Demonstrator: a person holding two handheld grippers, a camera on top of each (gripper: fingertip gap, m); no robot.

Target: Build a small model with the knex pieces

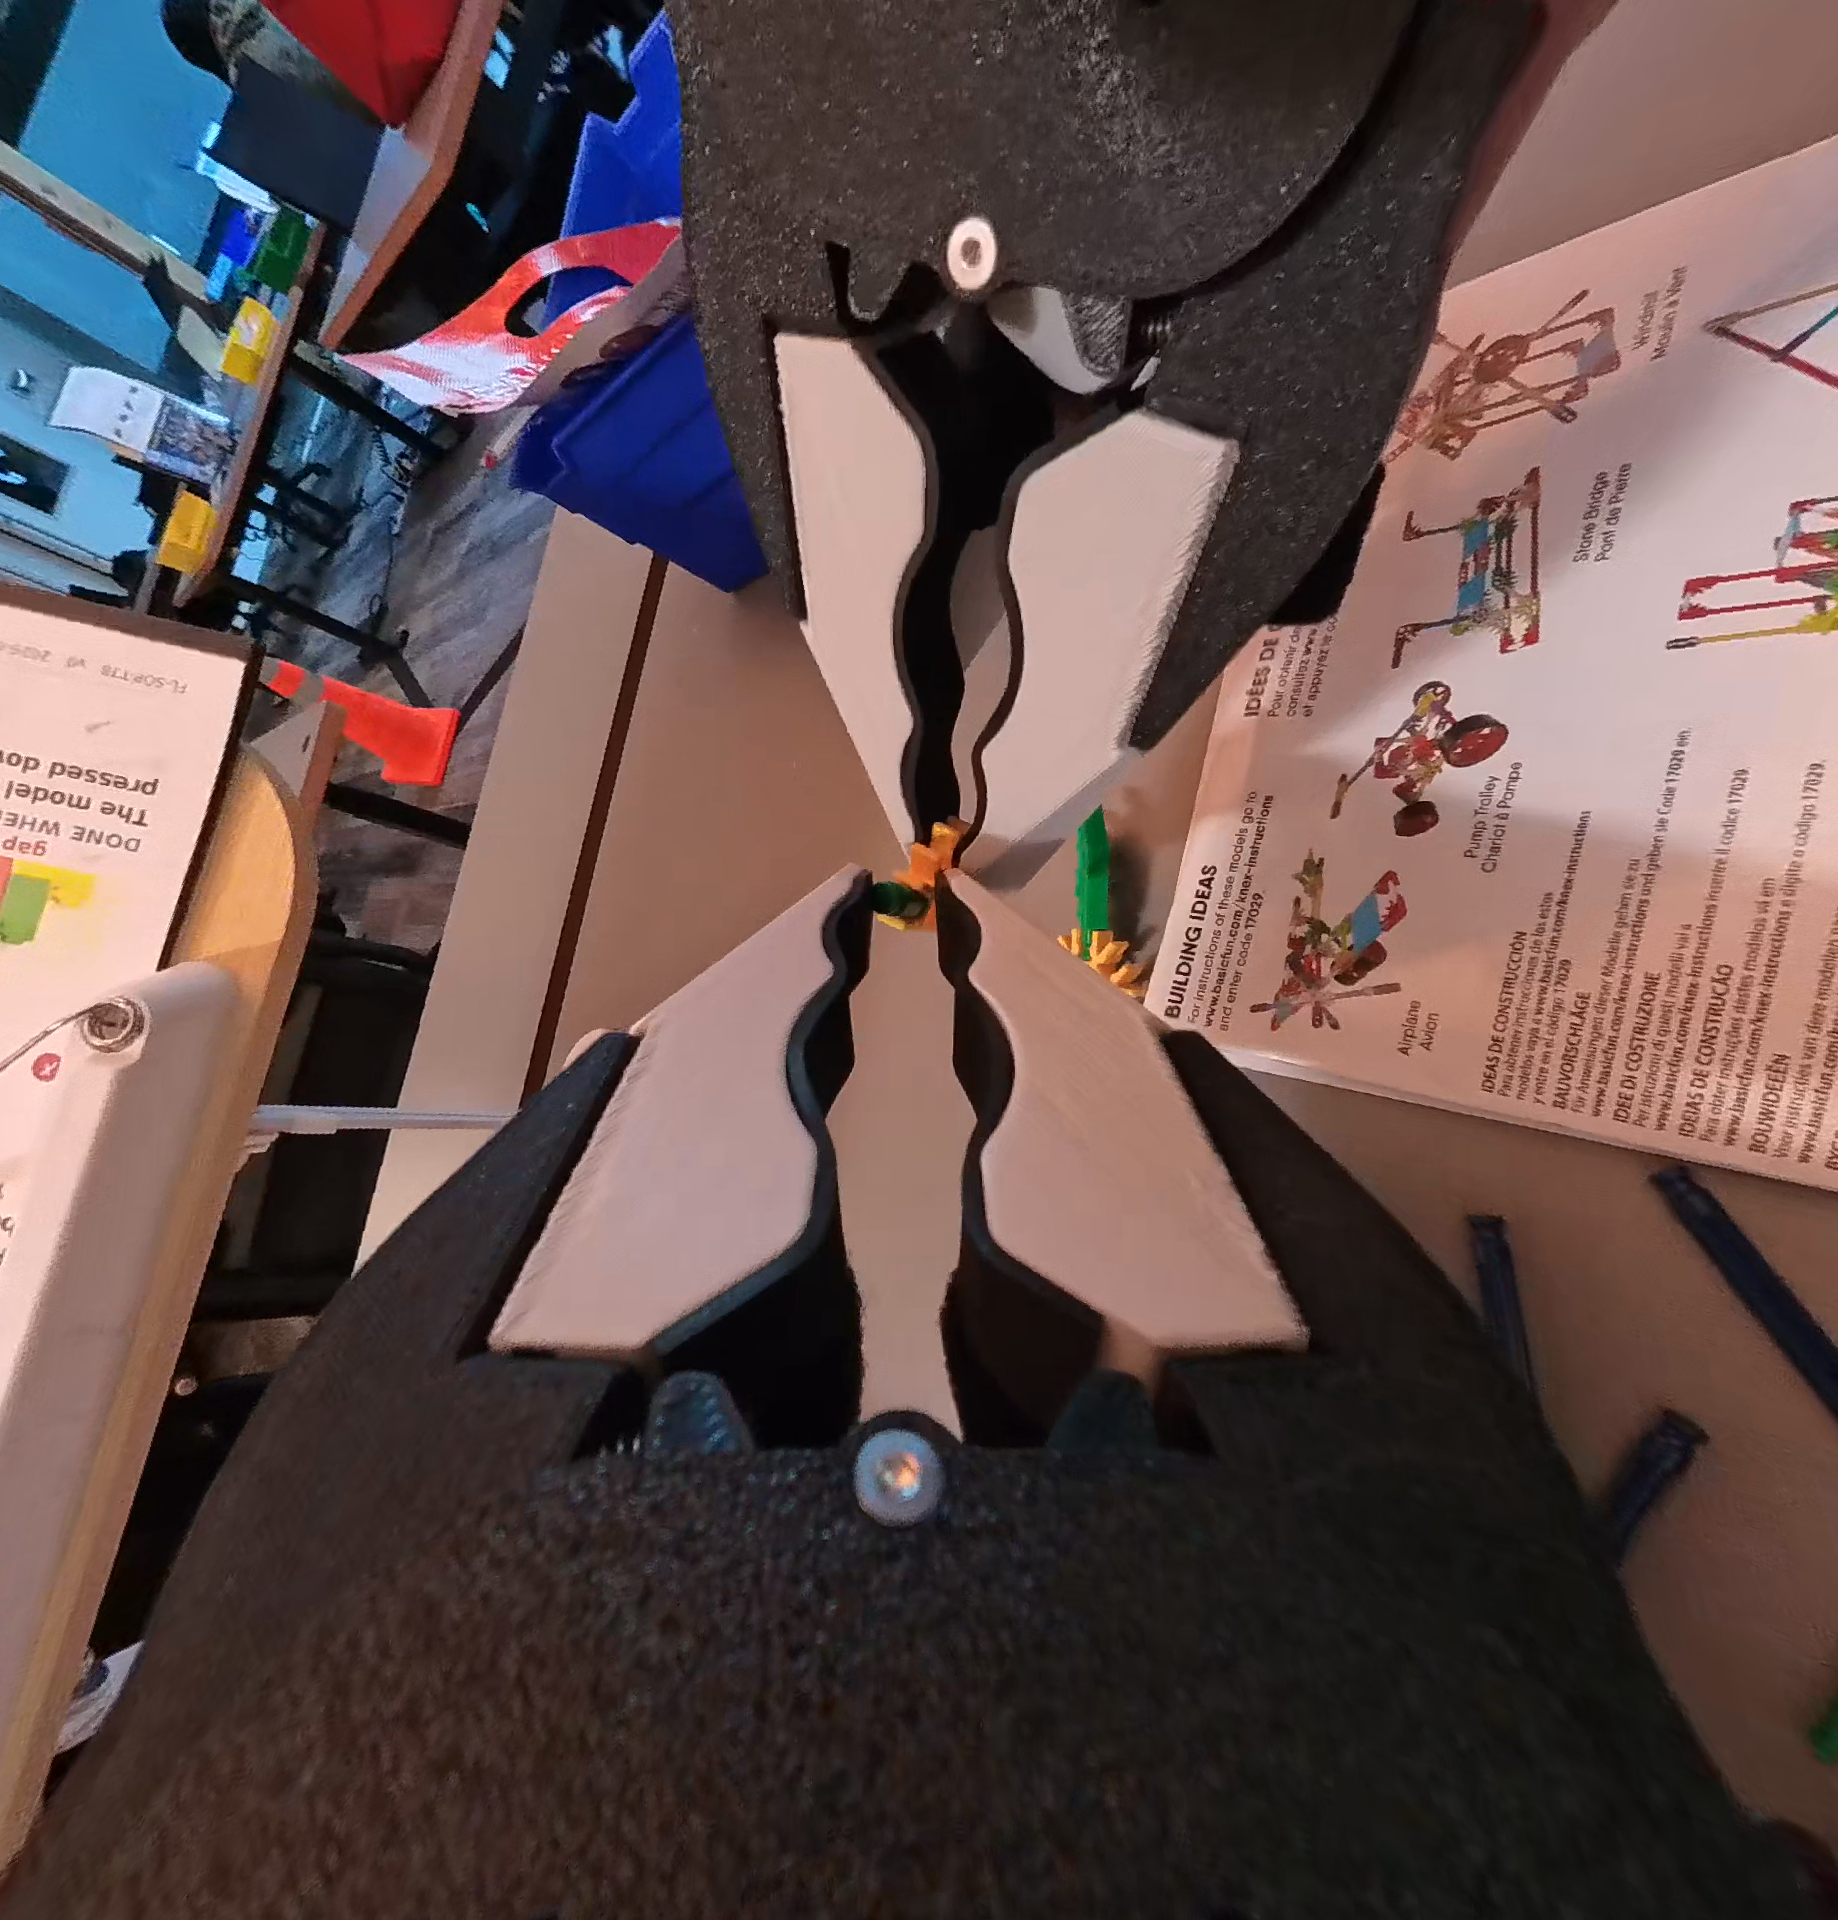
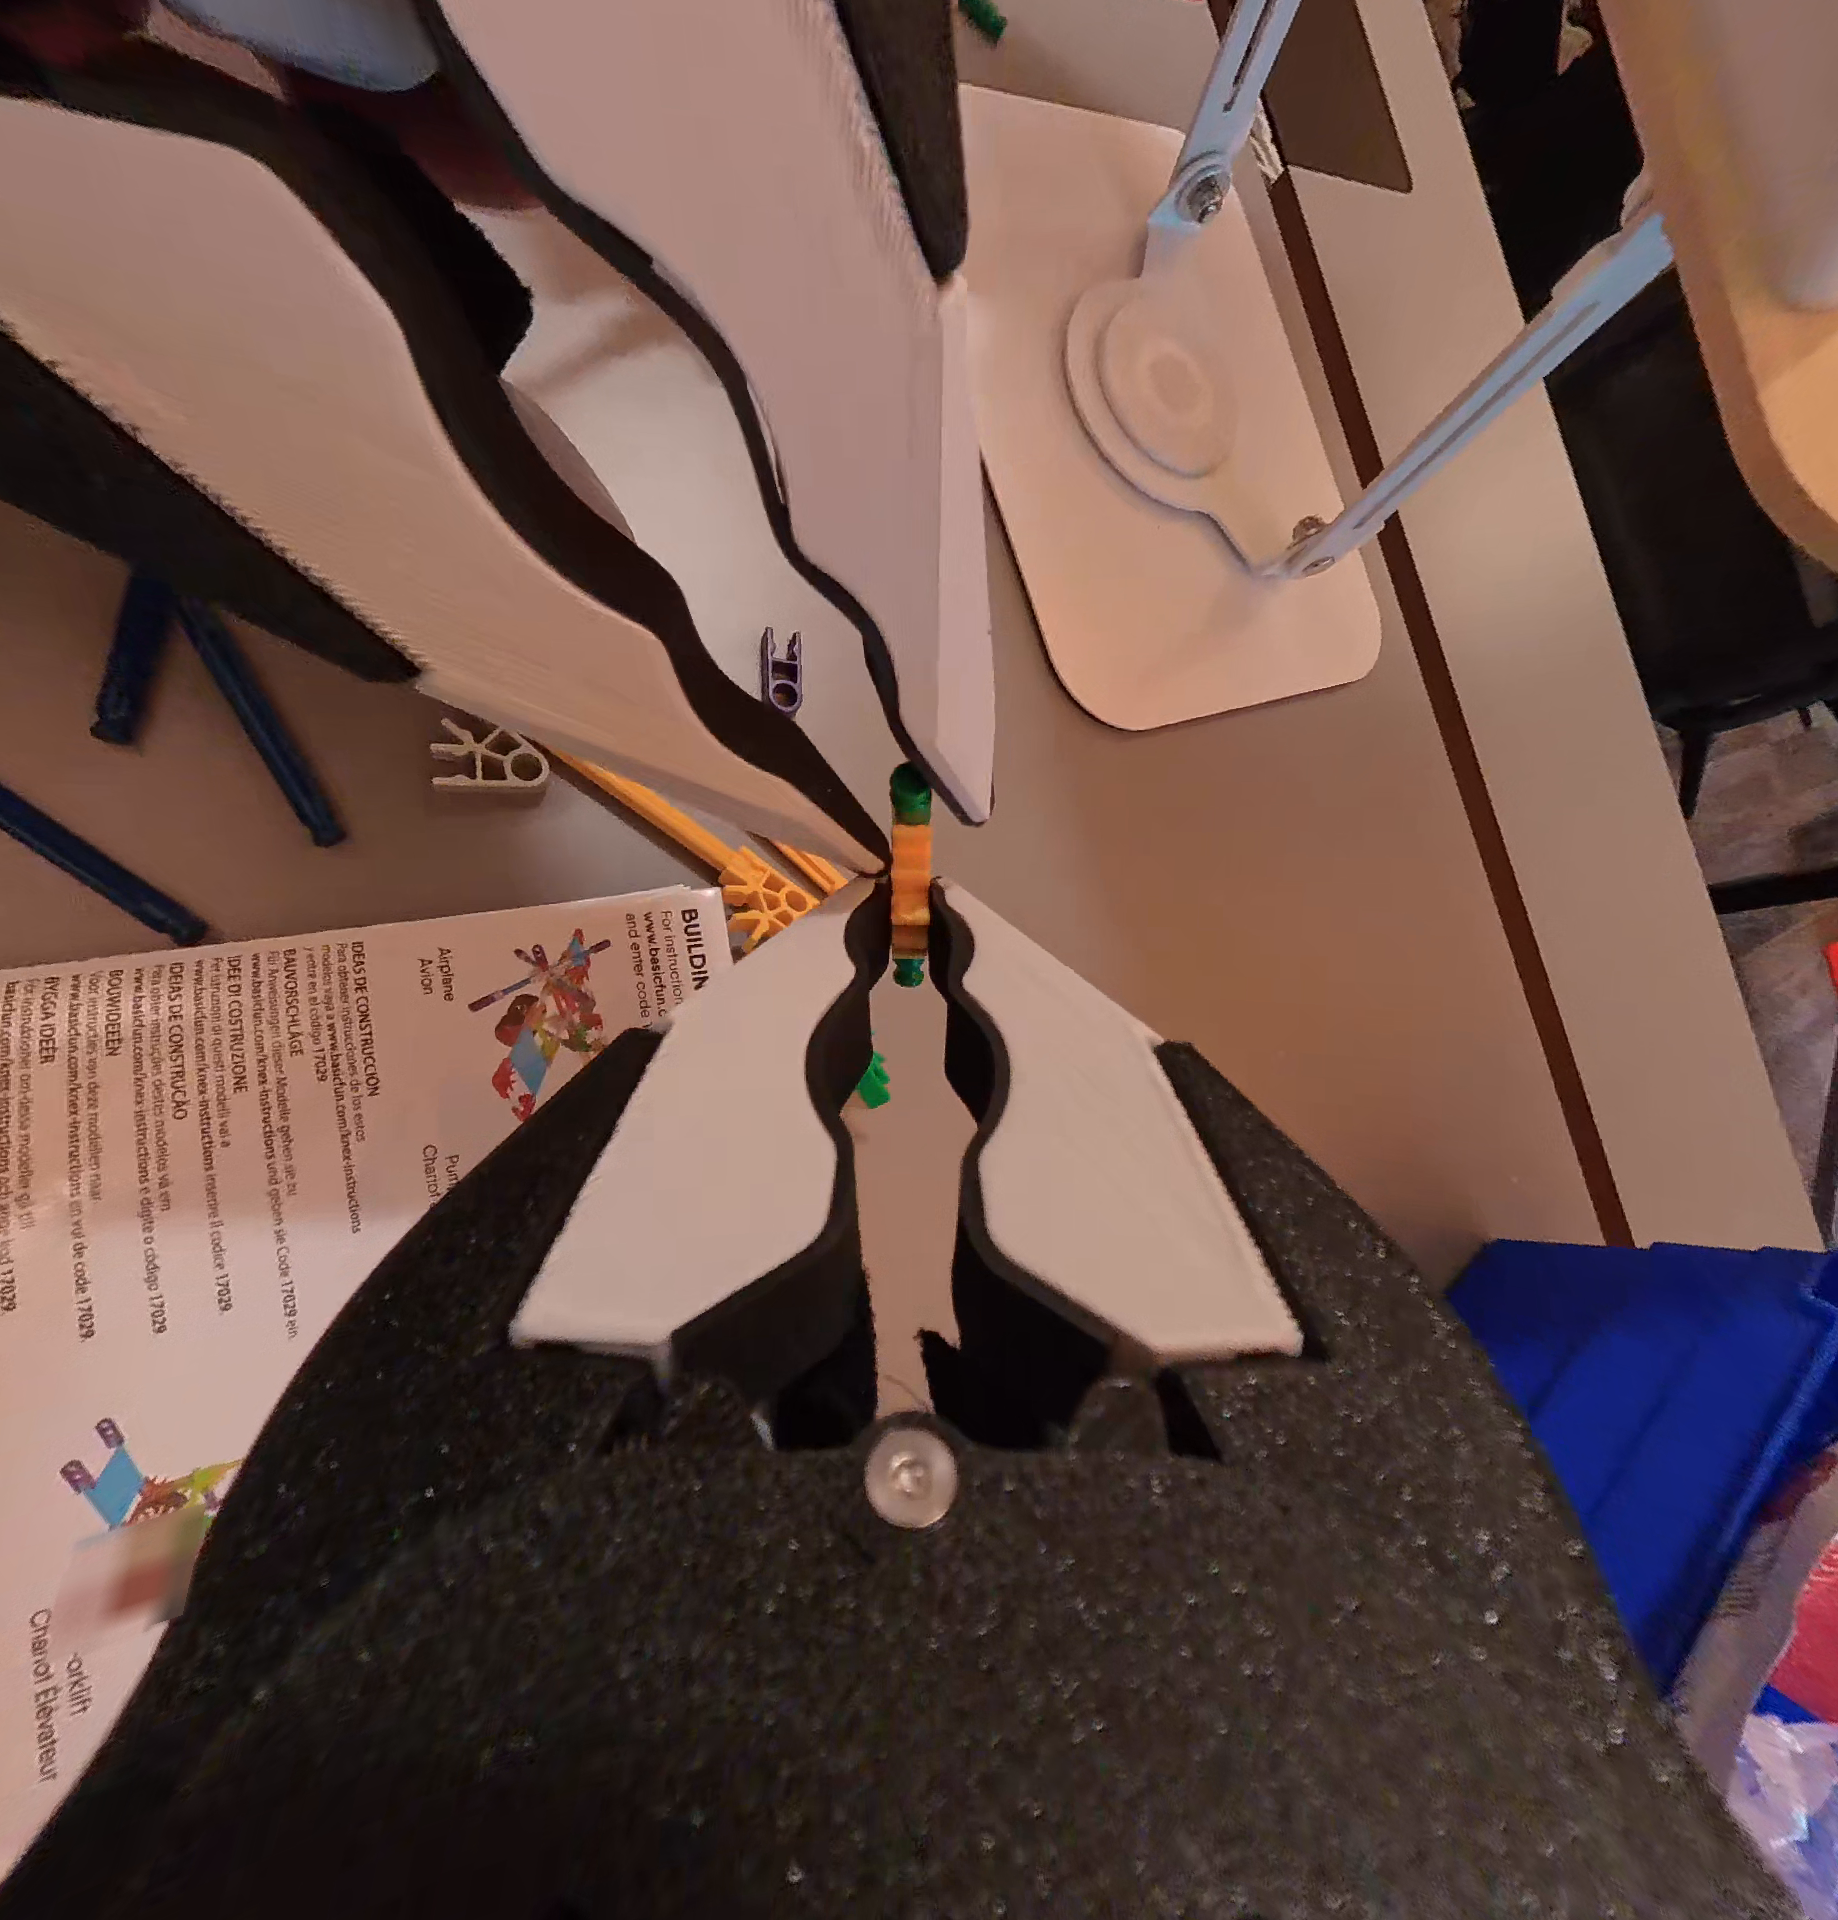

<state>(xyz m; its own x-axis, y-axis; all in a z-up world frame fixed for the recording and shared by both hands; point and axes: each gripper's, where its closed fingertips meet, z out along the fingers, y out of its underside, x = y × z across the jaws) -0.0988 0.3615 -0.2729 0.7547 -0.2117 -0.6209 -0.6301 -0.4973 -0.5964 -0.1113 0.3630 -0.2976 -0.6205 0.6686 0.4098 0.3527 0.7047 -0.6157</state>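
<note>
A small orange connector (image 2: 910, 883) sits on a short green rod (image 2: 909, 792), held above the tan table (image 2: 1154, 935) between my two grippers, which meet tip to tip. My right gripper (image 2: 907, 899) is shut on the orange connector. My left gripper (image 1: 902, 885) is shut on the end of the green rod (image 1: 894, 904). In the left wrist view the right gripper (image 1: 946, 816) comes in from above and pinches the orange connector (image 1: 934, 854). In the right wrist view the left gripper (image 2: 920, 831) comes in from the upper left.
A printed instruction sheet (image 1: 1517, 831) lies on the table. Near it are a yellow connector (image 1: 1102, 956), yellow rods (image 2: 686, 821), dark blue rods (image 1: 1777, 1299), a grey connector (image 2: 489, 769) and a purple one (image 2: 783, 675). A blue bin (image 2: 1642, 1434) and a white stand base (image 2: 1185, 499) are close. My left and right fingertips are right by each other.
</note>
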